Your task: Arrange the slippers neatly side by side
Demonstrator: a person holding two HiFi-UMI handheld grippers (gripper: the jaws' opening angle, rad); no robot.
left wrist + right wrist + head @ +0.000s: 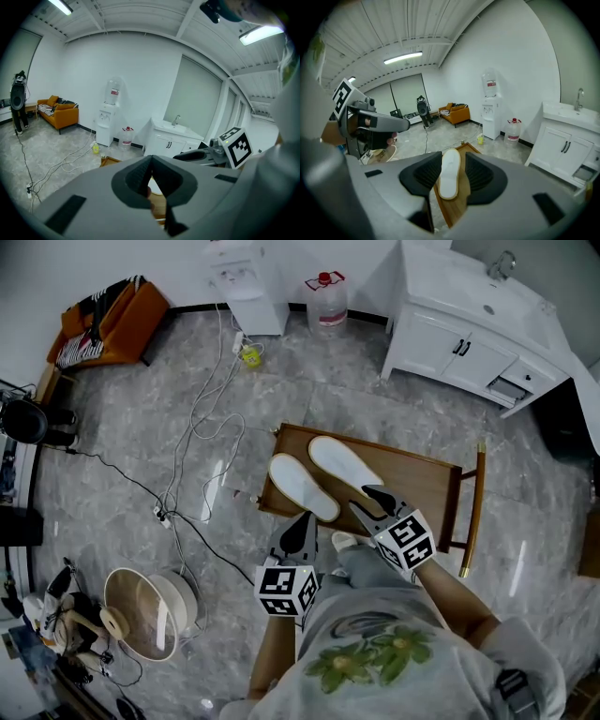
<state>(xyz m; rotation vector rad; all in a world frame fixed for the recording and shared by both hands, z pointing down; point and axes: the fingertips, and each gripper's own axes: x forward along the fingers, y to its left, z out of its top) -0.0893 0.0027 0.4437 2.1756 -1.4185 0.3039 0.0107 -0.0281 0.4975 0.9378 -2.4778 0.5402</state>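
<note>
Two white slippers lie on a low wooden table (424,486), angled and close together: the left slipper (302,487) and the right slipper (341,463). My right gripper (359,498) hovers at the table's near edge, just behind the right slipper's near end, jaws open and holding nothing. In the right gripper view one slipper (449,173) shows through the gap, lying on the wood beyond the pads. My left gripper (303,519) hangs just off the near edge behind the left slipper, its jaws shut with nothing in them.
White and black cables (202,432) trail across the marble floor left of the table. A round fan (148,612) lies at lower left. At the back stand a water dispenser (249,285), a water bottle (325,298), a white vanity cabinet (469,338) and an orange sofa (111,320).
</note>
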